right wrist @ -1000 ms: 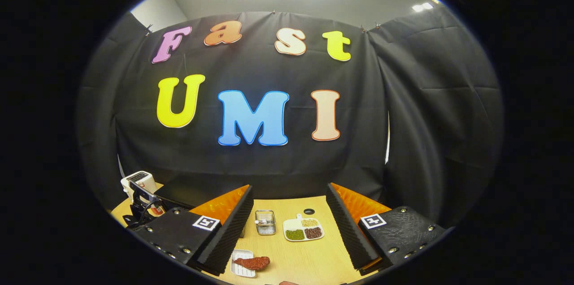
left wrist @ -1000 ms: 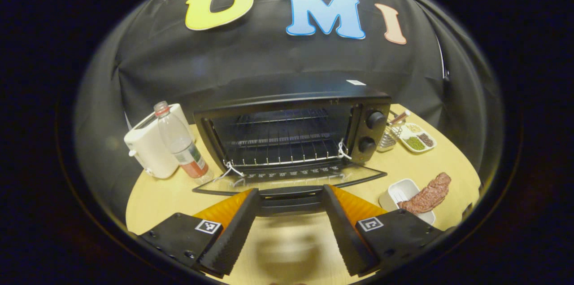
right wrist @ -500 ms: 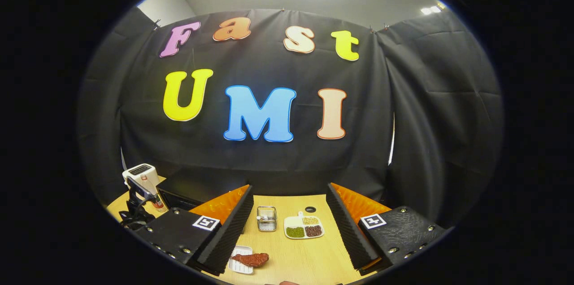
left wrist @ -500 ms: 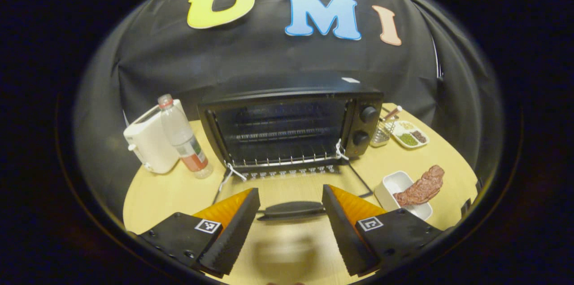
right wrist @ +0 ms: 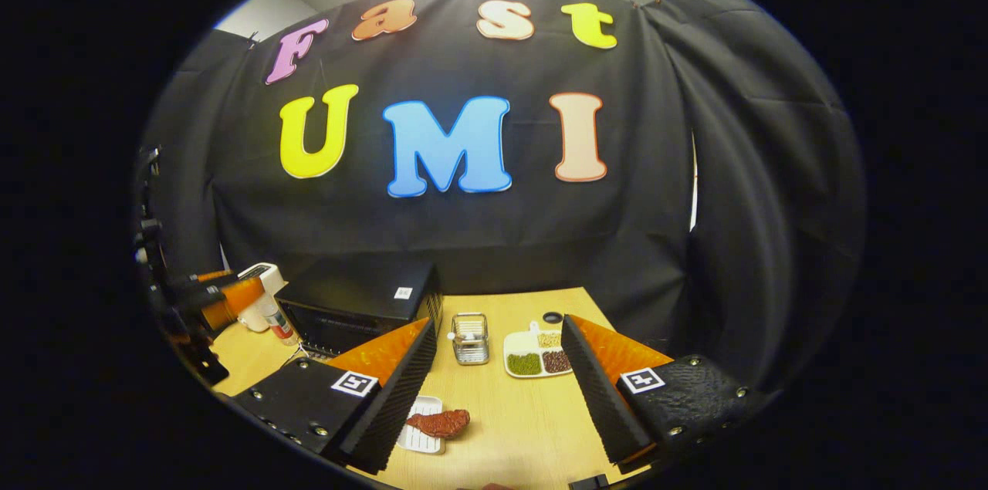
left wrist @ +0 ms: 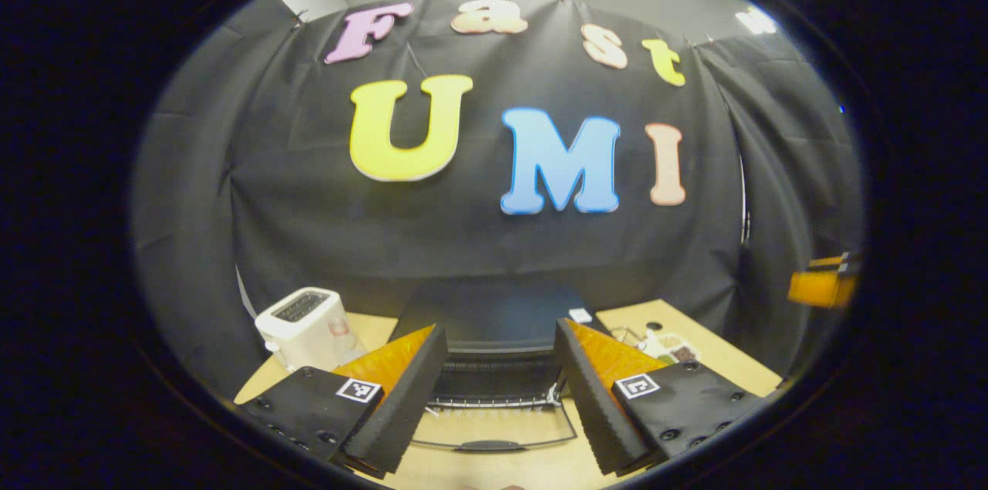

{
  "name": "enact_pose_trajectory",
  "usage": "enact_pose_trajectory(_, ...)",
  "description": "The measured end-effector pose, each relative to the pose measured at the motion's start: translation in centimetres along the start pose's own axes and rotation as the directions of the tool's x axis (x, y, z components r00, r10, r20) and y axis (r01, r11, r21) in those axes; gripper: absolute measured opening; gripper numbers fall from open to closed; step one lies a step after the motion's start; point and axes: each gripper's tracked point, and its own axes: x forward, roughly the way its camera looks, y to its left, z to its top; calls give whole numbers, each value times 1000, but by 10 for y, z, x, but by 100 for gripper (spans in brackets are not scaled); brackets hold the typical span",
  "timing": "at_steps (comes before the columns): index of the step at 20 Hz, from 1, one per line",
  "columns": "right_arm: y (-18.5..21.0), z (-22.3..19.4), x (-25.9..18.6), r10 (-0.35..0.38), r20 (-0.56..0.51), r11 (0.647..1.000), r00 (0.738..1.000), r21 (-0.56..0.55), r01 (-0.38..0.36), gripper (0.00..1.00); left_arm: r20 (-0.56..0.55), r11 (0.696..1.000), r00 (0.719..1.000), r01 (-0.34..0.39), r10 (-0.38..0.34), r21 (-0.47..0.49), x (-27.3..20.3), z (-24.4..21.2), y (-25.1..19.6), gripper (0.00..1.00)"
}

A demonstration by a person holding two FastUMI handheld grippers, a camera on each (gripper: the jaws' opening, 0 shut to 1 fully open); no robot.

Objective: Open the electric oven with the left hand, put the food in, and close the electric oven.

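Right now the left gripper [left wrist: 500,386] hangs above the pale wooden desk [left wrist: 494,467] with its two black ribbed fingers spread wide and nothing between them. Ahead of it sits the black electric oven [left wrist: 494,320], its glass door [left wrist: 494,428] folded down flat onto the desk, the dark handle at the near edge and the wire rack showing inside. A white toaster [left wrist: 305,324] stands to the oven's left.

Off to the side, the right gripper [right wrist: 500,390] is likewise spread open and empty, held over the desk. Just below its left finger lies the reddish-brown slab of meat [right wrist: 438,422], resting half on a small white rectangular dish [right wrist: 421,437], well apart from the oven. Farther back stand a small wire basket [right wrist: 470,338] and a white divided plate of green and brown beans [right wrist: 538,355], side by side. The oven's black side and top appear at the left of the right gripper view, with the other gripper's orange body near the frame's edge.
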Motion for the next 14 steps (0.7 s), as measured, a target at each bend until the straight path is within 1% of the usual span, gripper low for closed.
enact_pose_trajectory(2, 1, -28, 10, 41, -71, 999, 997, 29, -39, 98, 69, 1000, 998, -11, 11, -5, -13, 40, 0, 98)
enact_pose_trajectory(4, 4, -53, 19, 90, -135, 994, 987, 79, -80, 99, 121, 1000, 992, -25, 26, -5, -26, 71, 1, 94)
enact_pose_trajectory(5, 8, -68, 23, 119, -170, 989, 978, 111, -101, 99, 143, 999, 989, -34, 35, -7, -31, 85, 2, 98)
enact_pose_trajectory(6, 10, -82, 28, 148, -202, 982, 968, 146, -120, 100, 161, 999, 986, -45, 46, -8, -37, 96, 4, 98)
enact_pose_trajectory(8, 15, -113, 38, 204, -268, 965, 942, 219, -147, 99, 187, 998, 980, -69, 70, -16, -48, 113, 9, 97)
enact_pose_trajectory(9, 16, -127, 43, 228, -295, 955, 928, 255, -153, 100, 202, 997, 976, -79, 82, -22, -55, 121, 11, 94)
enact_pose_trajectory(12, 23, -171, 55, 295, -368, 926, 882, 337, -169, 100, 220, 993, 968, -113, 117, -31, -70, 139, 20, 98)
enact_pose_trajectory(13, 27, -184, 60, 316, -386, 917, 867, 358, -175, 100, 220, 992, 967, -124, 128, -31, -73, 141, 22, 94)
enact_pose_trajectory(14, 29, -195, 64, 335, -405, 908, 851, 381, -176, 100, 221, 990, 965, -137, 139, -26, -75, 141, 24, 98)
